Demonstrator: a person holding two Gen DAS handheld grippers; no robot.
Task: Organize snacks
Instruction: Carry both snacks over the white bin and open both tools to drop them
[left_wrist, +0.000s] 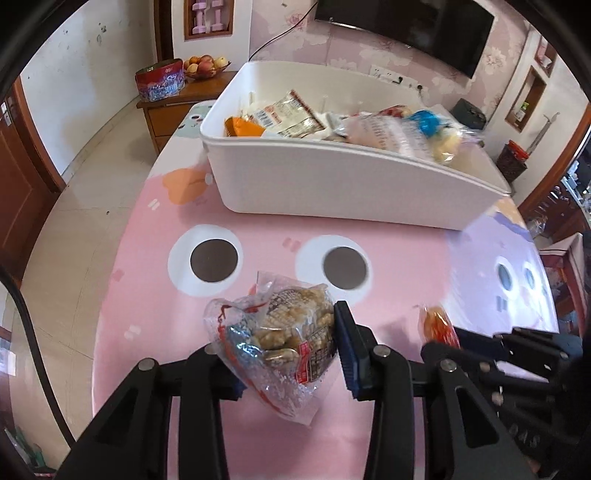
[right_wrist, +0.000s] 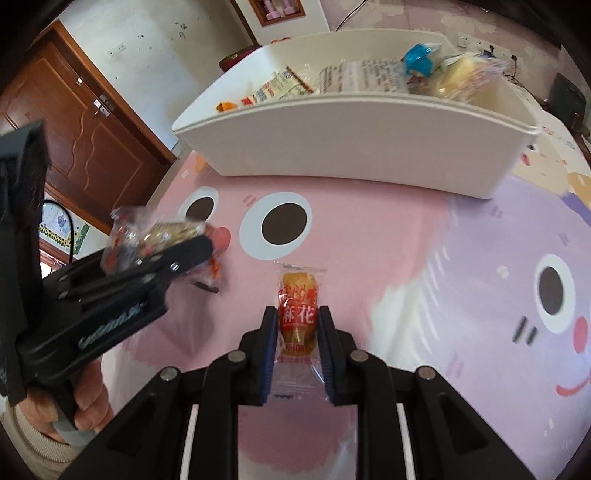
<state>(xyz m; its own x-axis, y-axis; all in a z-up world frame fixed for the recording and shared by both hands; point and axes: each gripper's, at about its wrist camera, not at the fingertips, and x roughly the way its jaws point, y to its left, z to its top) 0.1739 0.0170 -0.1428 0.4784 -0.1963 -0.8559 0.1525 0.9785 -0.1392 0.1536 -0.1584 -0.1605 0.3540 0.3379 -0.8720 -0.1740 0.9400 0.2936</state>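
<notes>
My left gripper (left_wrist: 284, 350) is shut on a clear packet of brown nut cakes (left_wrist: 280, 332), held off the pink tablecloth. In the right wrist view that gripper (right_wrist: 184, 251) shows at the left with its packet (right_wrist: 162, 236), a hand on its handle. My right gripper (right_wrist: 297, 332) is shut on a small red and orange twist-snack packet (right_wrist: 298, 314), also seen at the right of the left wrist view as the packet (left_wrist: 436, 325). Beyond both stands a white bin (left_wrist: 332, 184), (right_wrist: 369, 147) with several snack packets inside.
The table wears a cartoon cloth, pink (left_wrist: 258, 229) and lilac (right_wrist: 480, 258). A wooden cabinet (left_wrist: 177, 103) with a tin and a fruit bowl stands past the table's left end. A brown door (right_wrist: 85, 129) is at the left. A dark television (left_wrist: 413, 26) hangs on the far wall.
</notes>
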